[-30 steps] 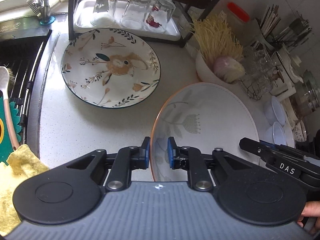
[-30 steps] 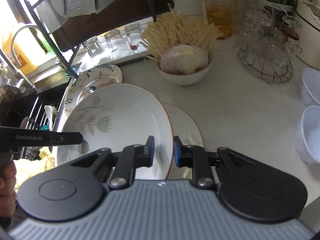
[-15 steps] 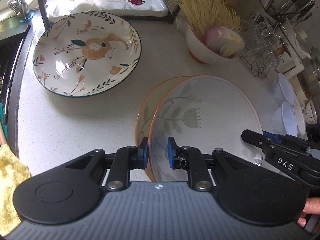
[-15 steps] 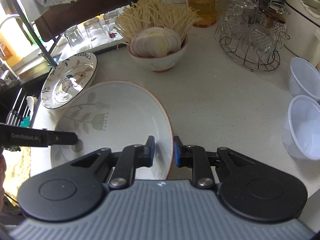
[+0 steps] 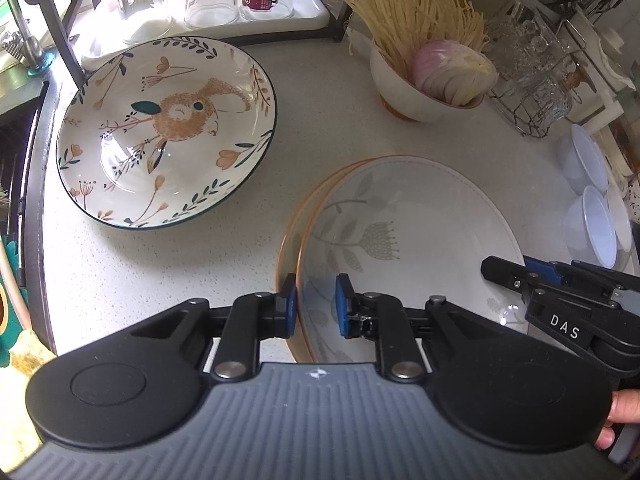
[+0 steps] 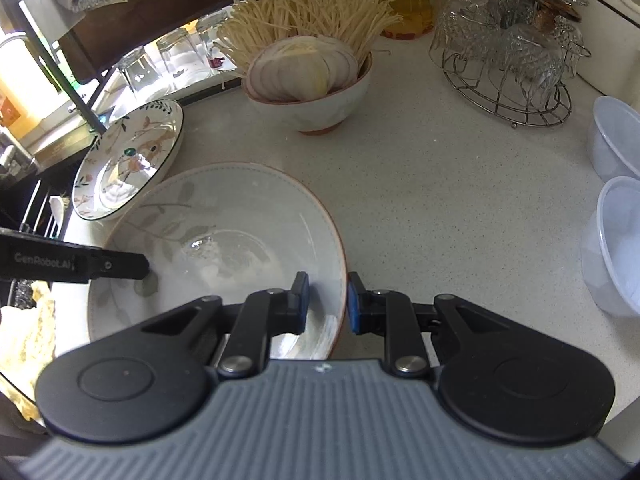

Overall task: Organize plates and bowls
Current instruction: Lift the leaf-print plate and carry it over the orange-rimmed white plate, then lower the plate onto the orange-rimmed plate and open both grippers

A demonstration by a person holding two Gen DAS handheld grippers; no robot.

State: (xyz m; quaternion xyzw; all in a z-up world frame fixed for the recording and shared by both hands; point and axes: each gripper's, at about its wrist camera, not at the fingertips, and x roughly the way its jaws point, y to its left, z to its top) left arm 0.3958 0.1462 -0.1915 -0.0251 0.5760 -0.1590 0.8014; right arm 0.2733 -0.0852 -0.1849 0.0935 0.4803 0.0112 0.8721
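Note:
A pale leaf-patterned plate (image 5: 400, 220) (image 6: 220, 240) with an orange rim hangs low over the white counter, held at both sides. My left gripper (image 5: 316, 294) is shut on its left rim, and its finger shows in the right wrist view (image 6: 120, 266). My right gripper (image 6: 327, 296) (image 5: 516, 270) is shut on the right rim. Directly beneath lies a matching plate (image 5: 289, 232), only its left rim showing; I cannot tell whether the two touch. A rabbit-patterned plate (image 5: 168, 128) (image 6: 128, 160) sits on the counter to the left.
A bowl of enoki mushrooms and sliced onion (image 5: 424, 92) (image 6: 312, 92) stands behind the plates. A wire rack of glass cups (image 6: 508, 60) and two plastic tubs (image 6: 616, 240) are at the right. Upturned glasses on a tray (image 5: 208, 0) stand at the back left, the sink (image 5: 16, 160) at far left.
Both grippers have carried the pale plate down and over the matching plate, which now lies almost wholly covered. The grips have not changed.

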